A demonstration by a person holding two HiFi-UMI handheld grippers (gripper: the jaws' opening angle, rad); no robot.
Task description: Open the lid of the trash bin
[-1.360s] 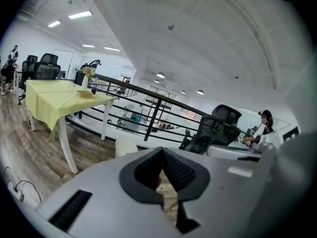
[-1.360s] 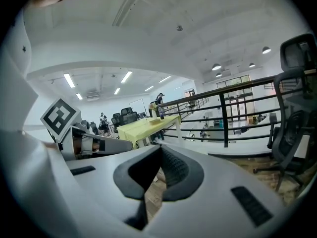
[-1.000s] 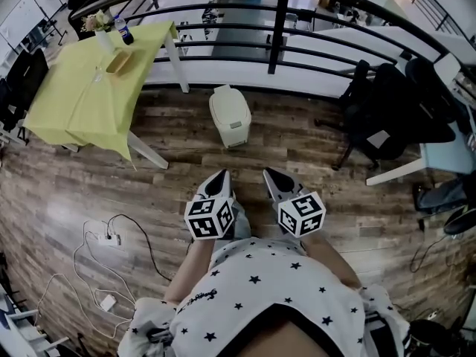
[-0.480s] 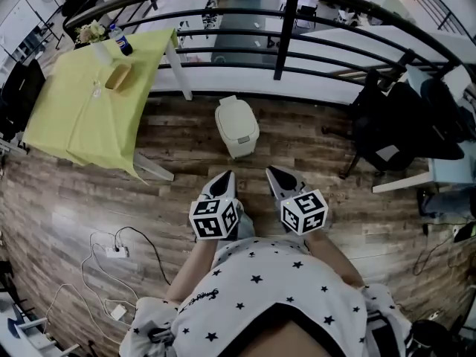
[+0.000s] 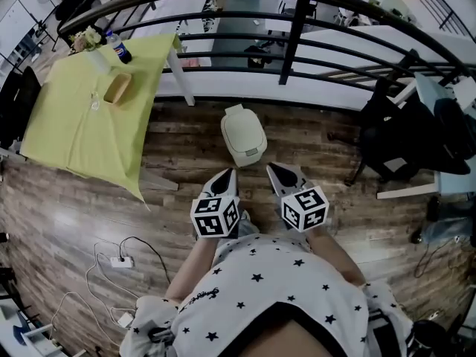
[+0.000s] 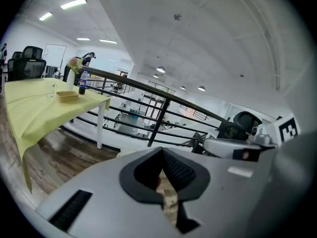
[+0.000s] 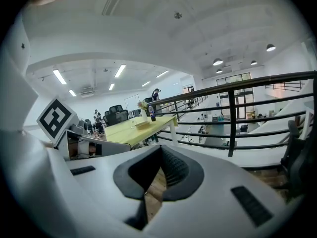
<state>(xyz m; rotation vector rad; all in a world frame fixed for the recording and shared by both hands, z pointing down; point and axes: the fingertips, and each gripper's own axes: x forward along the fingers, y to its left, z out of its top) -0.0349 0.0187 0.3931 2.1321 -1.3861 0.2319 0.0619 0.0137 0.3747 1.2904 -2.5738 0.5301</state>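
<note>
A wood-plank floor (image 5: 67,199) spreads under and around both tongs. Beyond them, a black metal railing (image 5: 297,21) curves across the far side, with an open office area below it. Ahead and well to the left of the left tongs stands a desk (image 5: 74,125) draped in a yellow cloth that hangs down at the near corner. Behind the tongs is the person holding them, in a white shirt with dark stars (image 5: 275,288). Ahead and well to the right of the right tongs sits a dark office chair (image 5: 405,136).

The trash bin (image 5: 244,134) stands on the floor just ahead of the two tips and in line with the gap between them. It is a small cream-white box with rounded corners. Its domed lid is down and flush with the body. A raised block sits at the lid's far edge, and a small tab shows on the front face nearest the tongs.

The left tongs (image 5: 228,172) point forward with the jaws brought together at the tips, holding nothing; only floor planks show through the slit behind. The right tongs (image 5: 271,168), just beside them, are likewise closed and empty.

On the desk, far from the tongs, are a dark-capped bottle (image 5: 119,49) and a shallow wooden box (image 5: 117,88). Behind and to the left of the left tongs, a white power strip (image 5: 119,261) lies among looping cables.
</note>
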